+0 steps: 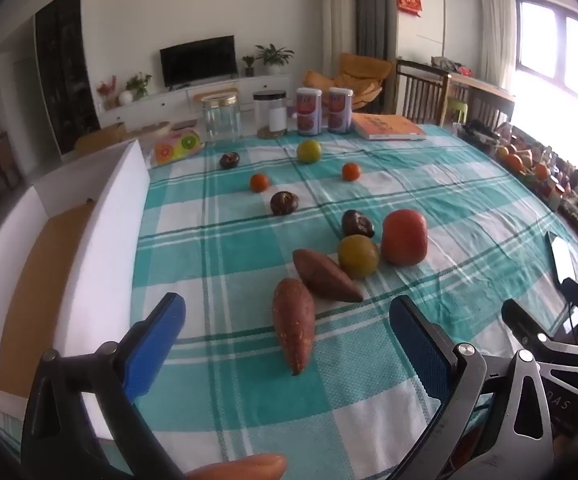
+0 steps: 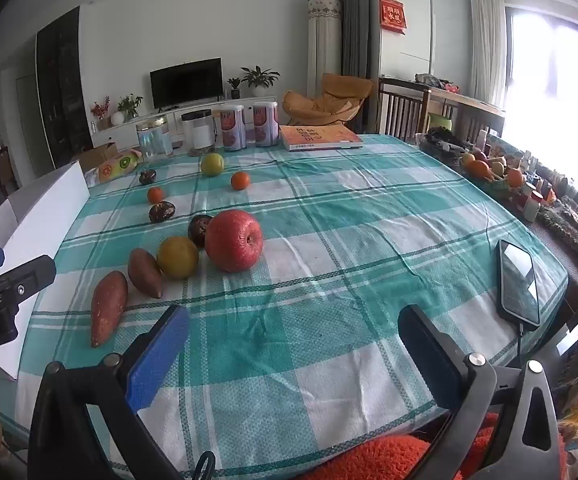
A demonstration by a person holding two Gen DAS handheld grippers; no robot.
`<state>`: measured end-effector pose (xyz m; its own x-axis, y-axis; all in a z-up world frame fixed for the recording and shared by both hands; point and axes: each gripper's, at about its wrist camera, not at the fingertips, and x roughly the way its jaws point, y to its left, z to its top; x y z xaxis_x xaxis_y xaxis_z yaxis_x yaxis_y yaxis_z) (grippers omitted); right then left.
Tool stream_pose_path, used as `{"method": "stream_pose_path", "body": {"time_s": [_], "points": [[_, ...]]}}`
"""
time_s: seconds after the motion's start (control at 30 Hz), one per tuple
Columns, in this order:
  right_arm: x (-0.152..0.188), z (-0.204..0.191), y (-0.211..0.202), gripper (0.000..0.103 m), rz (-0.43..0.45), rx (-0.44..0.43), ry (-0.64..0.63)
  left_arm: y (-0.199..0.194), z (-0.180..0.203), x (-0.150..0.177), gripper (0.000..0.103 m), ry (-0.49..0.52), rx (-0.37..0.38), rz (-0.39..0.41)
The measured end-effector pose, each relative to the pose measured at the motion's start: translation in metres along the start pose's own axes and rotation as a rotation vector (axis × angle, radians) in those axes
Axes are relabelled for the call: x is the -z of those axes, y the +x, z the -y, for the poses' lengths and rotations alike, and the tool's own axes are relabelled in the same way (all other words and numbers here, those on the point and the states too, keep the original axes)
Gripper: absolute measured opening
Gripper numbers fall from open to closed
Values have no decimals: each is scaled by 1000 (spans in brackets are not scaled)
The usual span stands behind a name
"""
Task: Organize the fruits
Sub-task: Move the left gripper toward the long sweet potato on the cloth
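Both grippers, left gripper [image 1: 287,320] and right gripper [image 2: 293,324], spread wide, empty. Tapered rough sweet potato [image 1: 293,330] lower centre; glossy dimpled apple [image 2: 234,240] mid-frame on woven checked surface [image 2: 329,240].

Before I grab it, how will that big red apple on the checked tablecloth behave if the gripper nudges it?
The big round red apple would probably roll, being round and resting on flat cloth. It touches the yellow-green round fruit, so a leftward push likely shifts both. Its skin looks smooth and glossy, so the pads may slip unless they close across its widest part.
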<state>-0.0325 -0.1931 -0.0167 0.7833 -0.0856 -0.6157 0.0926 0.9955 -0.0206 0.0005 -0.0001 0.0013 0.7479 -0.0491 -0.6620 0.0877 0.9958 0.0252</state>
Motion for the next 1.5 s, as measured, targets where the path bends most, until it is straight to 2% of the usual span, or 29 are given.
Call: {"method": "stream_pose_path", "body": {"time_s": [0.03,0.13,0.2,0.43,0.8,1.5], "points": [[-2,0,0,103,-10,11,-13,-1,1,-1,103,-3,13,5],[-12,-2,1,103,-56,63,-69,-13,-28,8,103,-74,71,47],[-13,-6,-2,103,-56,101,-94,-4,-11,7,103,-36,28,17],[0,4,5,103,-77,58,-56,8,4,10,103,-16,7,-42],[1,12,17,103,-109,57,-17,20,2,18,103,-22,2,-99],[3,12,19,103,-110,51,-12,28,6,24,103,-9,3,-134]]}}
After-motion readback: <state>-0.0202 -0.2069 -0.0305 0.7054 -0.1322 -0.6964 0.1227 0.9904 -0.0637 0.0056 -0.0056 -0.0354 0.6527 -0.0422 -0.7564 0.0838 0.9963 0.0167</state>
